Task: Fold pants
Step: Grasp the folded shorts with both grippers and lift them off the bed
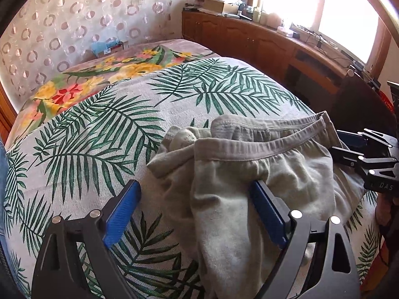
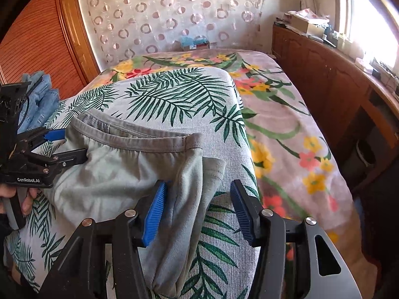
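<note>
Grey pants lie between both spread grippers: left gripper; right gripper.

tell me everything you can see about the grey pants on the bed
The grey pants are soft, faded jersey with a ribbed elastic waistband that gapes open. They lie rumpled and partly folded on the palm-leaf cover. The open left gripper and right gripper each straddle a fold of the cloth.

Grey pants lie on a green palm-leaf-patterned cover; blue-padded grippers.
</note>
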{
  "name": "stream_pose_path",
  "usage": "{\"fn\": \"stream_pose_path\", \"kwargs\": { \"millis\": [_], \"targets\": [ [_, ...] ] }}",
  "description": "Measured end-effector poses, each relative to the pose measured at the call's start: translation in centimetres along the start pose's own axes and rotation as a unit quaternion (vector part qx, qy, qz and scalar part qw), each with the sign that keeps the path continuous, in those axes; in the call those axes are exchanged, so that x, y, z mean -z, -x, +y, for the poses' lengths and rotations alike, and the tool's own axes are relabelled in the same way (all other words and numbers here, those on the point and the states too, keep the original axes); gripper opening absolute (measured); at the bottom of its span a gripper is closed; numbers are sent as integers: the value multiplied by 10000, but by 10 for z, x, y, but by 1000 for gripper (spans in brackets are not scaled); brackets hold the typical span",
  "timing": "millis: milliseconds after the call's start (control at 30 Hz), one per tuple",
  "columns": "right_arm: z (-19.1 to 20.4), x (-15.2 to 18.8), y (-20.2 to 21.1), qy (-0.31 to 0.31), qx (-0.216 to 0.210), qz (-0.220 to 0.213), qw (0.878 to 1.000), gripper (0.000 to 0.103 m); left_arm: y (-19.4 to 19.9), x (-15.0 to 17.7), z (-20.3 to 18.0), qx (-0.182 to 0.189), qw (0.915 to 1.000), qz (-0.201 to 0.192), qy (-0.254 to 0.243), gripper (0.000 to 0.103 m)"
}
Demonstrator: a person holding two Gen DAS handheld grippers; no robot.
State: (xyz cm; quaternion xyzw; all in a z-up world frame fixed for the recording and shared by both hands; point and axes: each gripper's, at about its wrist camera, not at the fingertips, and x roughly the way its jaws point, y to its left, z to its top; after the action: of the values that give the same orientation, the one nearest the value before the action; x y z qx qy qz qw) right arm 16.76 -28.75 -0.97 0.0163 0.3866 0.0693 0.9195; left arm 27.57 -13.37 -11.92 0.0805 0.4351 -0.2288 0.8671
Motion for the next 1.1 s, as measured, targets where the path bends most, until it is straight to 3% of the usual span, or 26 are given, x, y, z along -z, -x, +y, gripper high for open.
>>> {"fn": "stream_pose_path", "kwargs": {
  "millis": [133, 167, 233, 300, 433, 500, 600, 733, 1100],
  "targets": [
    [1, -2, 0, 33, 36, 18, 10000, 55, 0, -3, 4, 88, 9999, 87, 68, 90],
    [1, -3, 0, 72, 52, 29, 10000, 55, 1, -6, 8, 111, 9997, 51, 197, 83],
    [3, -4, -1, 140, 57, 52, 9999, 55, 1, -9, 16, 245, 9987, -2, 454, 80],
    [3, -5, -1, 149, 7, 66, 9999, 45, 1, -9, 18, 363, 9980, -8, 519, 65],
    [1, -6, -1, 96, -150, 91, 9998, 29, 2, -10, 22, 597, 9961, 17, 645, 47],
    [0, -6, -2, 8, -332, 114, 9994, 13, 3, -8, 20, 694, 9955, 28, 644, 37],
    [0, -4, 1, -29, -482, 64, 9988, 10, 5, -7, 16, 799, 9945, 4, 684, 19],
    [-1, -2, 13, -59, -589, -160, 9981, 9, 23, -4, 7, 477, 9973, -256, 499, 15],
    [36, -10, 58, 373, -630, -888, 9934, 9, 97, 6, 13, 376, 9932, -1014, 441, 13]
  ]
}}
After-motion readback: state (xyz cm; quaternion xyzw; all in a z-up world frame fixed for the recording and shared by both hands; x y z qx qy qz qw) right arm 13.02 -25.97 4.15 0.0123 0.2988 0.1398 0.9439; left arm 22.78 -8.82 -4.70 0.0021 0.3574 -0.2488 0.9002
